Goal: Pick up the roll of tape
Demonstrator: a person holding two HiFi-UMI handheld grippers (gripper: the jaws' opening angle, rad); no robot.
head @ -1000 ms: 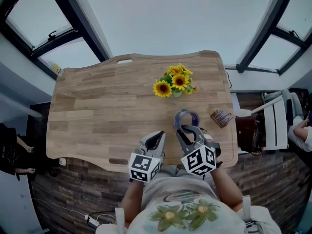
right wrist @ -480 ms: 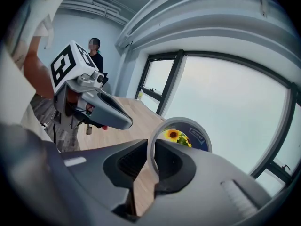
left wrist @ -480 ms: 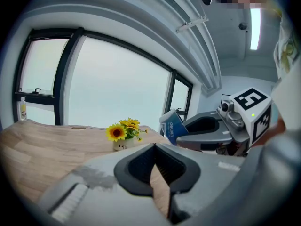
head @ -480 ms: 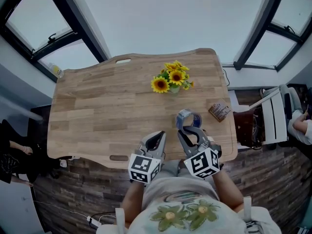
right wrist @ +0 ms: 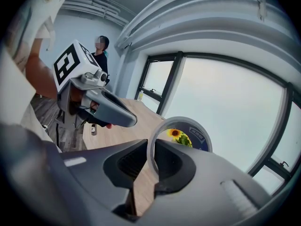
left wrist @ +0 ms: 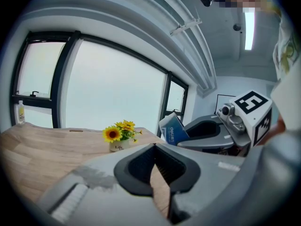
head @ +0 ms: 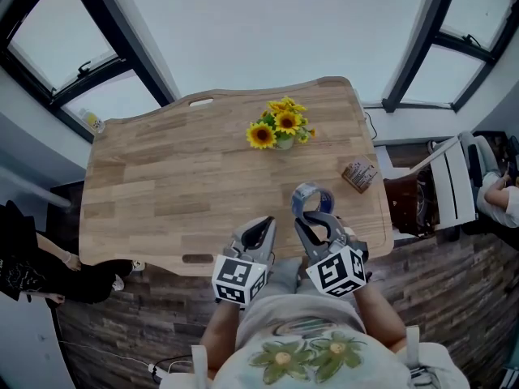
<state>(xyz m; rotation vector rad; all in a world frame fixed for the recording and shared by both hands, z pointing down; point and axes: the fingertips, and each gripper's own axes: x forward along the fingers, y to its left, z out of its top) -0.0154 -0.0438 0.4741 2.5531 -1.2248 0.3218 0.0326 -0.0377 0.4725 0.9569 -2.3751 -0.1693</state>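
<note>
Head view: a wooden surface (head: pixel 162 185) stands under tall windows. A pot of sunflowers (head: pixel 278 128) sits toward the far side, and a small brown packet (head: pixel 359 173) lies near the right edge. Both tools are held side by side over the near edge. The right hand-held gripper (head: pixel 313 215) carries the roll of tape (head: pixel 310 196) at its tip, with the roll standing on edge. The left hand-held gripper (head: pixel 259 227) is just beside it, apart from the roll.

Left gripper view: the left hand-held gripper (left wrist: pixel 154 147) is closed, pad tips meeting with nothing between them. Only wood grain shows through the slot behind the tips. To its right is the right hand-held gripper (left wrist: pixel 184 134) with its marker cube (left wrist: pixel 254 108). The roll of tape (left wrist: pixel 172 130), blue-labelled, is at that tool's jaws and appears clear of the surface (left wrist: pixel 42 145). The sunflowers (left wrist: pixel 120 132) stand beyond.

Right gripper view: the jaws of the right hand-held gripper (right wrist: pixel 150 147) have just been closing, and the wall of the roll of tape (right wrist: pixel 201 139) is between the pads, gripped. The ring rises above the jaws, and the sunflowers (right wrist: pixel 177 134) are visible through its hole. The left hand-held gripper (right wrist: pixel 133 121) is at left, not touching the roll. A person (right wrist: pixel 100 55) stands in the background.
</note>
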